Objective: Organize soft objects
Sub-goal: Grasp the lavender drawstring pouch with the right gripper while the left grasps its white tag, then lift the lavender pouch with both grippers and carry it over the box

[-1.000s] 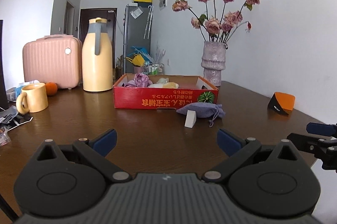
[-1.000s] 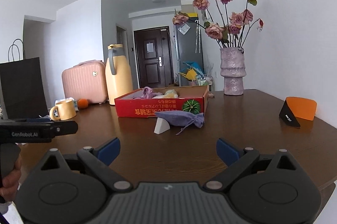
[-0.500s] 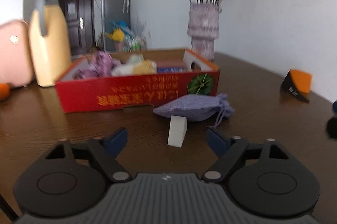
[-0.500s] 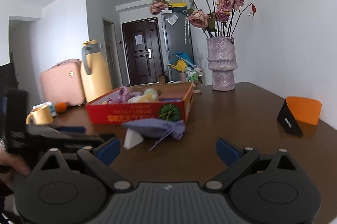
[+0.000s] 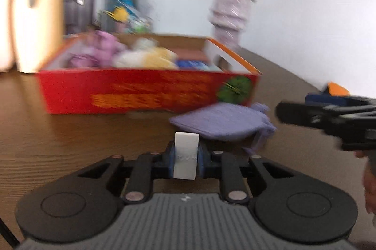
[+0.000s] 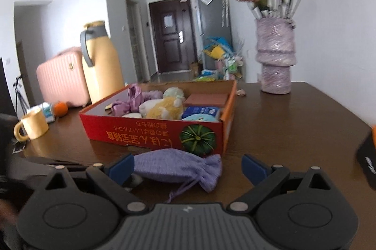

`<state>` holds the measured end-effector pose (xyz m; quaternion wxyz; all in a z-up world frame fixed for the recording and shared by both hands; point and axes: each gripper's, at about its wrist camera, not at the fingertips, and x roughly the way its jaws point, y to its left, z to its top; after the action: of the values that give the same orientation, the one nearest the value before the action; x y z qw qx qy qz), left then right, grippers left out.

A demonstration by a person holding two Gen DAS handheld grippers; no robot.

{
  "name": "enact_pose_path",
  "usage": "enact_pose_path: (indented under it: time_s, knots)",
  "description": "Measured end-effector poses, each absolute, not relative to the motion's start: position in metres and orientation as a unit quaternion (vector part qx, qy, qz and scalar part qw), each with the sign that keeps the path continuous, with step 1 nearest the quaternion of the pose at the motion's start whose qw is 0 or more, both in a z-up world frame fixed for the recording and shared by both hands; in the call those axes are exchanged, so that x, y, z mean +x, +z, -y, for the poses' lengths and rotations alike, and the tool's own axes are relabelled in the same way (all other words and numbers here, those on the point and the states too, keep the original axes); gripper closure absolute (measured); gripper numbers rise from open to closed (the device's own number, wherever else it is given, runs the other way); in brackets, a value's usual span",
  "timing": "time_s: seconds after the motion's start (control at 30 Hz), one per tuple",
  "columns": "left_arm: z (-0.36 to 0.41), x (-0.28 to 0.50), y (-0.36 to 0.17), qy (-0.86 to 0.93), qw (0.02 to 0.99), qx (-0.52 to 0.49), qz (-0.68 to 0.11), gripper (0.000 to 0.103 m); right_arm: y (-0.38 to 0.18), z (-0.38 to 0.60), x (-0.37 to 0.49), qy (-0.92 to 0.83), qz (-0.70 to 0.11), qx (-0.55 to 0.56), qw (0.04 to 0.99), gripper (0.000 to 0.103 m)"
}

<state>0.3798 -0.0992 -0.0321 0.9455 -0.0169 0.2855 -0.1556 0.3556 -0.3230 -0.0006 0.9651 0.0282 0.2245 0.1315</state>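
A small white block stands upright on the brown table, and my left gripper is closing on it, its blue pads pressing both sides. Just behind the block lies a purple drawstring pouch, in front of the red cardboard box. The box holds plush toys and other soft things. In the right wrist view my right gripper is open, low over the table, with the pouch lying between its blue fingers. From the right, the right gripper's fingers reach in beside the pouch.
A yellow thermos jug, a pink suitcase, a yellow mug and an orange stand at the left. A vase of dried roses is at the back right. An orange-and-black object lies at the right edge.
My left gripper moved forward to the white block and shut on it. My right gripper swung in toward the pouch, which now lies between its open fingers.
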Motion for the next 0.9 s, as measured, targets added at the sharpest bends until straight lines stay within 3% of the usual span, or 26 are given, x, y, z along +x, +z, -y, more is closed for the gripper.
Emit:
enact_pose_path:
  time_s: [0.27, 0.37, 0.47, 0.5, 0.63, 0.9]
  knots:
    - [0.039, 0.381, -0.018, -0.070, 0.961, -0.067, -0.259, 0.084, -0.029, 0.286, 0.425, 0.139, -0.303, 0.009, 0.943, 0.005]
    - [0.034, 0.384, -0.022, -0.071, 0.958, -0.072, -0.269, 0.084, -0.040, 0.276, 0.433, 0.146, -0.319, 0.000, 0.936, 0.013]
    - [0.035, 0.382, -0.023, -0.078, 0.957, -0.069, -0.272, 0.084, -0.045, 0.273, 0.431, 0.155, -0.329, -0.001, 0.931, 0.060]
    - [0.035, 0.380, -0.022, -0.080, 0.958, -0.068, -0.268, 0.084, -0.044, 0.271, 0.429, 0.149, -0.329, -0.006, 0.933, 0.086]
    - [0.036, 0.366, -0.012, -0.087, 0.962, -0.064, -0.250, 0.084, -0.043, 0.277, 0.421, 0.155, -0.331, 0.024, 0.931, 0.092]
    - [0.029, 0.310, 0.003, -0.089, 0.965, -0.068, -0.238, 0.084, -0.020, 0.274, 0.350, 0.165, -0.291, 0.020, 0.942, 0.093]
